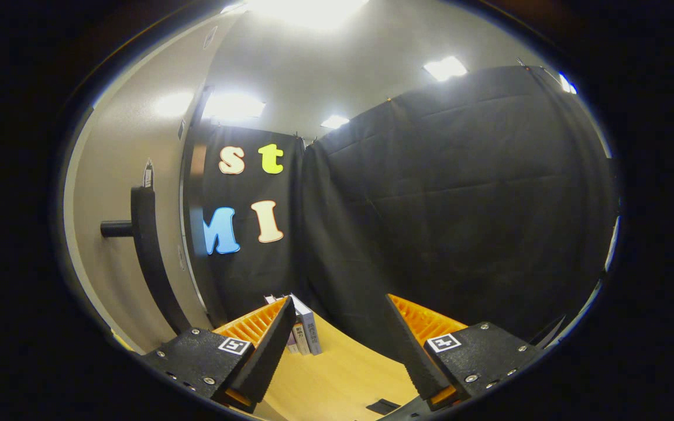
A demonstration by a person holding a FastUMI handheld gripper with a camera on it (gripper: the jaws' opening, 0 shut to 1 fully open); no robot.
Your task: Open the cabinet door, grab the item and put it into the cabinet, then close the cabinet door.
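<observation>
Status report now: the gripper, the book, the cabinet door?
Gripper open, nothing between fingers. Books upright on table, just ahead of the fingers. Cabinet door with black handle off to one side, untouched. Nothing in the way.

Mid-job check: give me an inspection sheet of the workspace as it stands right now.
Surface: light wooden tabletop, mostly bare ahead of the fingers.
Job's things: books standing upright just beyond the left finger; cabinet door beside the gripper, with a dark bar handle; whether it is open or closed cannot be told.
Clutter: small dark flat piece on the tabletop between the fingers.
Grippers: gripper open, fingers wide apart, holding nothing.
Cables: nothing seen.
Surroundings: black cloth wall behind the table; ceiling lights on.
</observation>
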